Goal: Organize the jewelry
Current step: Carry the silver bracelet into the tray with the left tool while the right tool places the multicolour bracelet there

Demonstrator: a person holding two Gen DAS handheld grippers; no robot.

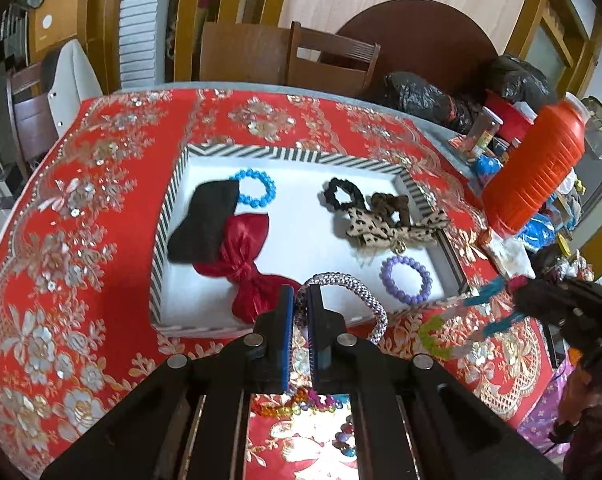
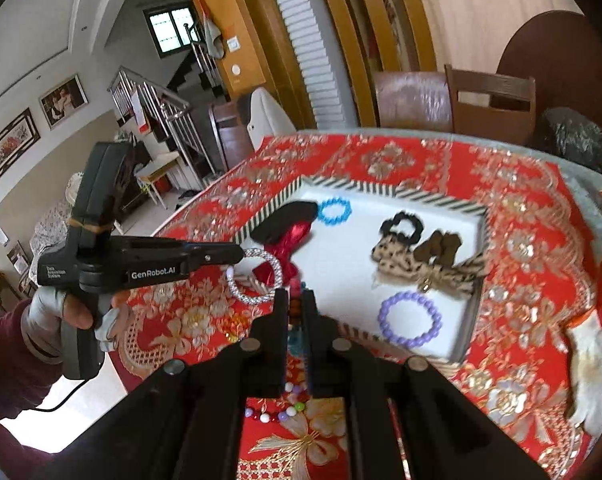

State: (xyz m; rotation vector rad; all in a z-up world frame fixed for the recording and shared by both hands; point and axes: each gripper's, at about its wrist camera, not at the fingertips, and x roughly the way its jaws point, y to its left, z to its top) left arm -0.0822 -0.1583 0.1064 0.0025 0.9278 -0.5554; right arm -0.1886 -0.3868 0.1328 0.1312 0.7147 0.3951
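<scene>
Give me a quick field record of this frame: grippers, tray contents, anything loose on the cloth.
left gripper: shut on silver bracelet, at the tray's near edge
right gripper: shut on bead string
tray: blue bracelet, purple bracelet, black bow, red bow, black scrunchie, leopard bow
tablecloth: loose beads near left gripper

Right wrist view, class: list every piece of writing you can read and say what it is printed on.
"GenRobot.AI": white letters on the side of the left gripper.
Small white label further back on that gripper's body: too small to read.
Wall papers and framed pictures: no readable text.
</scene>
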